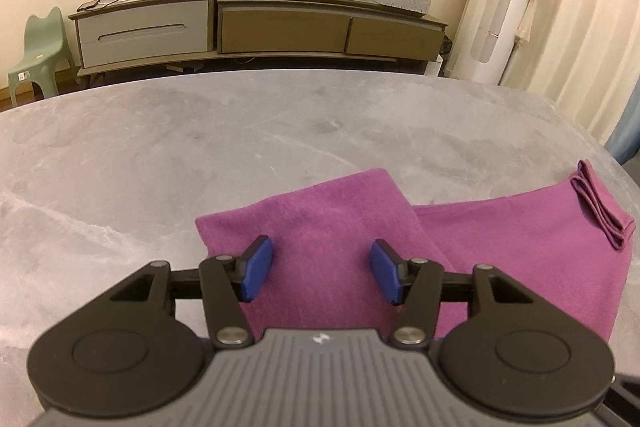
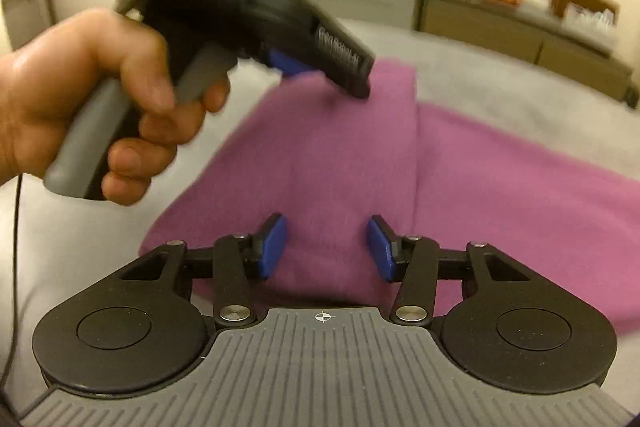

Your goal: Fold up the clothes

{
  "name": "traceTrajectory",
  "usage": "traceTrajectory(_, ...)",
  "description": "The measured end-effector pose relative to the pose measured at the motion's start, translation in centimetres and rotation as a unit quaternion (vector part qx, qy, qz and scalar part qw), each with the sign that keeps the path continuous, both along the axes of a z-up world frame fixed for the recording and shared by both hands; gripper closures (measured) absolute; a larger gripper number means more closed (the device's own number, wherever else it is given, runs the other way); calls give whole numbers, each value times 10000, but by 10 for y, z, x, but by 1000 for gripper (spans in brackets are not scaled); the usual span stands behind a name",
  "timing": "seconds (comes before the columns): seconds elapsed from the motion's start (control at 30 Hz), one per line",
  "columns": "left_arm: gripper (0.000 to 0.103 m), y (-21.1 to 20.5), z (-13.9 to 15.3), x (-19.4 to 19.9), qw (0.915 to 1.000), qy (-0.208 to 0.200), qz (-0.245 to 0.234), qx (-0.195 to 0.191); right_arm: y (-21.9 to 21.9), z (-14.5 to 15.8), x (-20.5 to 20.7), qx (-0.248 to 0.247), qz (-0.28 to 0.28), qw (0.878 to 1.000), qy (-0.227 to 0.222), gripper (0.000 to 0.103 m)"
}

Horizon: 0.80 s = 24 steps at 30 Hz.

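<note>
The purple garment (image 1: 472, 247) lies flat on the grey marbled table (image 1: 160, 155), a soft, slightly napped knit with a matte surface. One folded panel of it, roughly rectangular with a rounded far corner, sits directly between and ahead of the left gripper (image 1: 322, 273) jaws; a straight fold edge runs just outside the right-hand jaw, and beyond it a second, lower layer spreads away to the right. At the far right end of that layer a ribbed, doubled hem, probably a cuff, lies on top. The left jaws stand released, their blue rubbery pads (image 1: 258, 269) wide apart with cloth showing between them and nothing gripped.

In the right wrist view the right gripper (image 2: 327, 247) jaws are likewise released, blue pads parted over the same purple panel, empty. Ahead of and to the left of these jaws, a person's left hand (image 2: 80, 99) wraps a smooth grey handle, and the dark body of the left gripper reaches over the far end of the fold. That part is motion-blurred, so whether its tip touches the cloth cannot be told. The near edge of the garment is hidden under both ribbed grey gripper housings, and its right side is cut off by the frame.
</note>
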<state>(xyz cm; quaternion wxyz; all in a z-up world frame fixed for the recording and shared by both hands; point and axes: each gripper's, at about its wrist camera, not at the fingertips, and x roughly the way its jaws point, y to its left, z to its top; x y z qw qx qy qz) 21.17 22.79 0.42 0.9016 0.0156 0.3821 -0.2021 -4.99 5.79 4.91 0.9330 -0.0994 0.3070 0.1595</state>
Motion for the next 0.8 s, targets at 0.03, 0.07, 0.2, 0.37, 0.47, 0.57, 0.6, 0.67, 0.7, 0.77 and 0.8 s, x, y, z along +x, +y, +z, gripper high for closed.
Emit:
traceTrajectory(0.03, 46, 0, 0, 0, 10000, -4, 3, 8, 3, -4, 0, -34, 47, 10000, 73, 52)
traceTrajectory(0.07, 46, 0, 0, -1, 10000, -8, 6, 15, 6, -9, 0, -68, 93, 9998, 145, 52)
traceTrajectory(0.2, 46, -1, -1, -2, 10000, -25, 14, 36, -6, 13, 3, 323, 47, 9992, 219, 54)
traceTrajectory(0.37, 43, -2, -3, 0, 9999, -26, 22, 97, -14, -9, 5, 330, 61, 9986, 416, 49)
traceTrajectory(0.47, 44, -6, 4, -1, 9997, -61, 44, 236, -28, -6, 3, 540, 251, 9968, 530, 50)
traceTrajectory(0.57, 45, -4, 29, -13, 9992, -238, 194, 251, -71, 24, 4, 1009, 45, 9941, 403, 36)
traceTrajectory(0.6, 45, -4, 38, -19, 9991, -317, 217, 203, -94, 32, 5, 1022, -137, 9944, 218, 30)
traceTrajectory(0.67, 43, -8, 60, -39, 9983, -508, 217, 176, -147, 39, 16, 911, -662, 9935, -153, 18)
traceTrajectory(0.7, 42, -16, 70, -51, 9979, -616, 138, 119, -180, 37, 25, 865, -1067, 9903, -232, 18)
traceTrajectory(0.77, 29, -32, 91, -74, 9965, -831, -22, 3, -251, 33, 38, 799, -1958, 9770, -289, 18)
traceTrajectory(0.8, 26, -47, 97, -76, 9967, -788, -122, -168, -284, 30, 45, 797, -2342, 9686, -265, 17)
